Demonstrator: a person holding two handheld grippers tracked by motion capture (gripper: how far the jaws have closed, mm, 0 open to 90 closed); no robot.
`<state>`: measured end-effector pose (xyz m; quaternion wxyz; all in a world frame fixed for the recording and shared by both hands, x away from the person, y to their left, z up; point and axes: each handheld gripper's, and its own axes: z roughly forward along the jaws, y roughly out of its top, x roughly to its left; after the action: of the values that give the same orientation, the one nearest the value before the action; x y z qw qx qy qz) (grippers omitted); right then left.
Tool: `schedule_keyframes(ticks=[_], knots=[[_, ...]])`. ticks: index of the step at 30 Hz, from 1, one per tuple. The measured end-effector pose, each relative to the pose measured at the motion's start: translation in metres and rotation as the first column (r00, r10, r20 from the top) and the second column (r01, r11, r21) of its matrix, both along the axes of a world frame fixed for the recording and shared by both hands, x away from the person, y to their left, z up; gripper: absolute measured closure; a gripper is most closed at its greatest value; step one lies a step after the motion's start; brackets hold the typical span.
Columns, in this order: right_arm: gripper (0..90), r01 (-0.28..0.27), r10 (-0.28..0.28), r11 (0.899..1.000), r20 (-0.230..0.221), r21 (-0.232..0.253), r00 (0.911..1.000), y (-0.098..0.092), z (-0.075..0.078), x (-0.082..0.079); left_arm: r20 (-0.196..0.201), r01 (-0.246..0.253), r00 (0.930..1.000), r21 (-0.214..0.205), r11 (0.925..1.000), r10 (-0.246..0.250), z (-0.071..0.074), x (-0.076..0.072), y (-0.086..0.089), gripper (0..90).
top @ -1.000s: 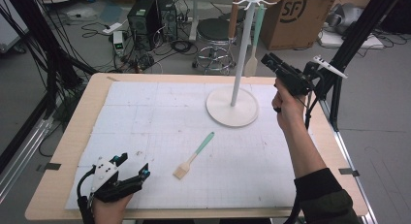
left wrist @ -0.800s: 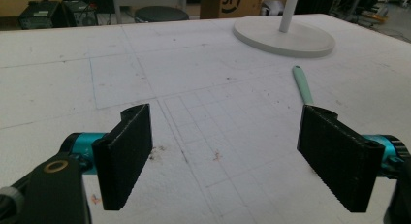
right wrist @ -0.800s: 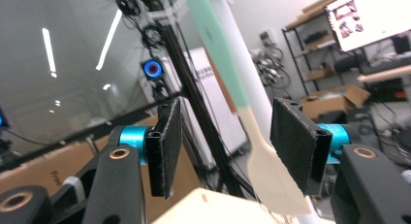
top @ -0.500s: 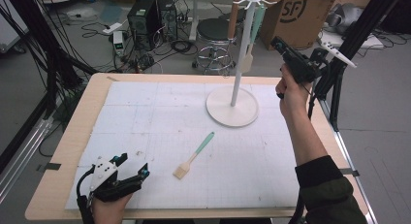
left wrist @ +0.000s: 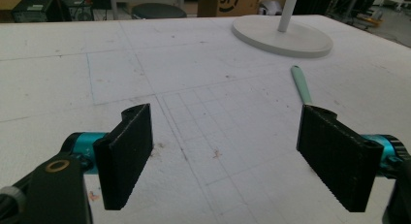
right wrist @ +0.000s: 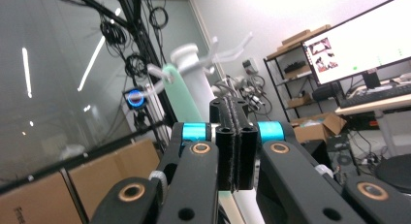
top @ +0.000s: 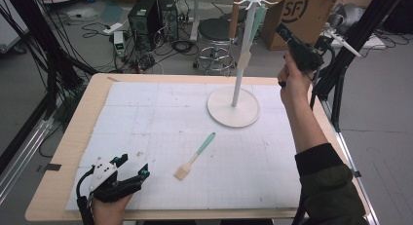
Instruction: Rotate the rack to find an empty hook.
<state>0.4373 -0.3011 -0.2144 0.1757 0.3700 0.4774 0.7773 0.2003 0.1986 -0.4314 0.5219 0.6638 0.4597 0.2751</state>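
Note:
A white hook rack (top: 240, 69) stands on a round base (top: 233, 108) at the back of the mat. From its top hooks hang a brown-handled utensil (top: 235, 13) and a green-handled one (top: 257, 16). A pastry brush (top: 196, 156) with a teal handle lies flat near the mat's middle. My right gripper (top: 283, 30) is held high, just right of the rack's top, jaws shut with nothing between them. In the right gripper view the shut jaws (right wrist: 235, 110) point at the green handle (right wrist: 180, 94) beside the pole. My left gripper (top: 133, 165) rests open at the front left; the brush handle (left wrist: 301, 86) lies ahead of its right jaw.
A white gridded mat (top: 156, 118) covers the wooden table (top: 83, 122). Behind the table stand a stool (top: 216, 32), computer cases (top: 146, 13) and a cardboard box (top: 297, 10). A black frame post (top: 350, 45) rises close to the raised right hand.
My right gripper has risen and tilted toward the top of the rack. The left gripper and the brush have stayed where they were.

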Motion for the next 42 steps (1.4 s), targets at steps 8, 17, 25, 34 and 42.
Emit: schedule_keyframes(ticks=[8,17,25,34,42], knots=[[90.0,0.001,-0.002,0.999,0.016,0.035,0.9999,0.005,0.011,0.013,0.002,0.003,1.0000,-0.006,1.0000,-0.003,0.000,0.000,0.001,21.5],[90.0,-0.008,0.007,0.999,0.030,0.046,0.9995,0.012,0.020,0.019,0.016,0.001,0.9999,-0.014,0.9999,-0.001,0.003,-0.002,0.003,21.7],[90.0,-0.011,0.009,0.998,0.023,0.062,0.9997,0.013,0.022,0.031,0.011,0.001,0.9999,-0.031,0.9995,0.000,0.002,-0.001,0.005,21.9],[90.0,-0.027,0.025,0.997,0.030,0.074,0.9992,0.019,0.024,0.042,0.005,0.004,1.0000,-0.023,0.9997,-0.004,0.000,0.000,0.005,21.9],[90.0,-0.052,0.049,0.996,0.041,0.068,0.9980,0.028,0.026,0.032,0.018,0.002,0.9998,-0.026,0.9997,-0.002,0.003,-0.002,0.005,21.9]])
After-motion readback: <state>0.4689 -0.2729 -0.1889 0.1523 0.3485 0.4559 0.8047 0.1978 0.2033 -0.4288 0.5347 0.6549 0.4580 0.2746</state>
